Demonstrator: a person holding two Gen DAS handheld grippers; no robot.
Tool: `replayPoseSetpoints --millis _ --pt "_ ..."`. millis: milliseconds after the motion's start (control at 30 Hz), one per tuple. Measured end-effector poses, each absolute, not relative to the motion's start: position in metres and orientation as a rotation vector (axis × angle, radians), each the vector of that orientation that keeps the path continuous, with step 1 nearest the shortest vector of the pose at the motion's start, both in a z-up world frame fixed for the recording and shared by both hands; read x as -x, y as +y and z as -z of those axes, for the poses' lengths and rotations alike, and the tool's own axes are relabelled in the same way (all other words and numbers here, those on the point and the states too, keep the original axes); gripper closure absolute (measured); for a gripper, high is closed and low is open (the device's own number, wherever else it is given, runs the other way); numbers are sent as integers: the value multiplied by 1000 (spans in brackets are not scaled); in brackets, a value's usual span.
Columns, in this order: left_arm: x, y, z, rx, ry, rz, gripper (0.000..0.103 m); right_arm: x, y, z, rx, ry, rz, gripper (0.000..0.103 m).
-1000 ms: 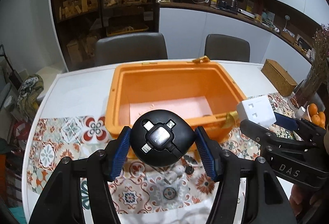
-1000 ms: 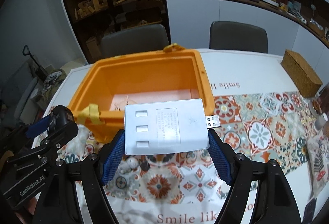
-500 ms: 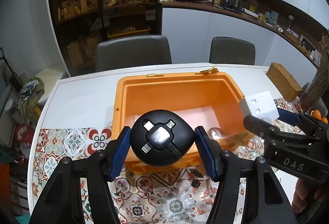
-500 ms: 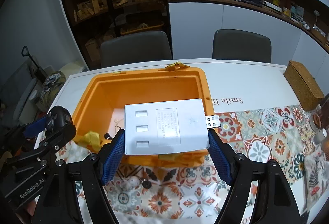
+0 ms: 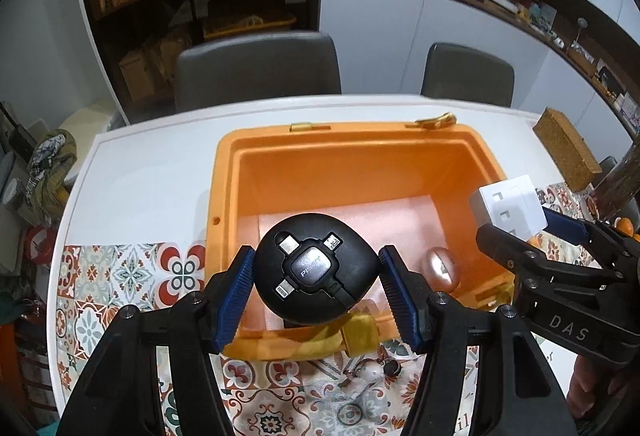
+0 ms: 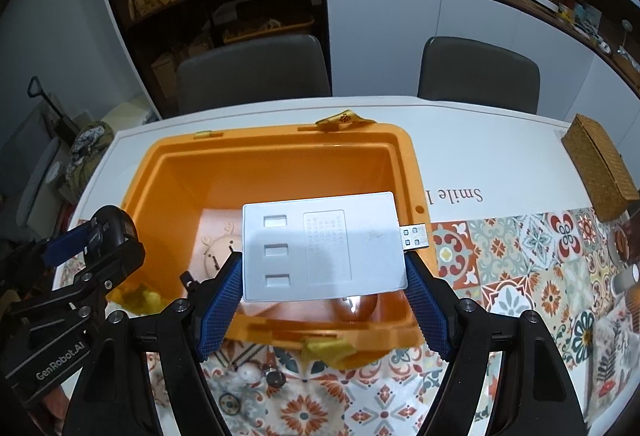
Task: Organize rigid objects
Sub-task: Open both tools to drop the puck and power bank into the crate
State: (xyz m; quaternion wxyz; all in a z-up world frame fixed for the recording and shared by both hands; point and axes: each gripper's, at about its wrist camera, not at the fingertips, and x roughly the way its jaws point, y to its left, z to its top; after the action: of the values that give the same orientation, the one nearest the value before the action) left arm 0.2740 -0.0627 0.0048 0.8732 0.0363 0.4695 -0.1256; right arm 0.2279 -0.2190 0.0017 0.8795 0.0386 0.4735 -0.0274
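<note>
White table [image 5: 152,171] with orange bin [image 5: 360,139]: left hand-held gripper [image 5: 317,284] pinches round black cable reel [image 5: 316,274], right hand-held gripper [image 6: 325,290] pinches flat white USB hub [image 6: 324,246], both above bin; light, stiff, slick, gripped by edges.

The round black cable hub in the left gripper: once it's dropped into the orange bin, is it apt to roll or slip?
The black cable hub looks rigid, a smooth domed shell, so it probably shifts easily between the left gripper pads. Its rounded body suggests it may rock or roll a little on the floor of the orange bin. The flat connector face might settle it.
</note>
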Motion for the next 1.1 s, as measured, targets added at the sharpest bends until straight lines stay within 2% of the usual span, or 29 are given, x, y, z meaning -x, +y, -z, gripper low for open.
replayPoseSetpoints --millis 567,867,1067,1100 --pt "-302 -75 34 -133 1152 282 40 -250 -218 18 -56 1065 68 26" --pt "-301 -77 40 -159 1161 266 40 -251 -219 22 -44 1076 71 26" --pt "-297 -75 26 -200 1108 204 28 -252 -218 22 -50 1081 68 26" --pt "-297 -73 24 -199 1103 197 22 -252 -218 22 -52 1083 66 26"
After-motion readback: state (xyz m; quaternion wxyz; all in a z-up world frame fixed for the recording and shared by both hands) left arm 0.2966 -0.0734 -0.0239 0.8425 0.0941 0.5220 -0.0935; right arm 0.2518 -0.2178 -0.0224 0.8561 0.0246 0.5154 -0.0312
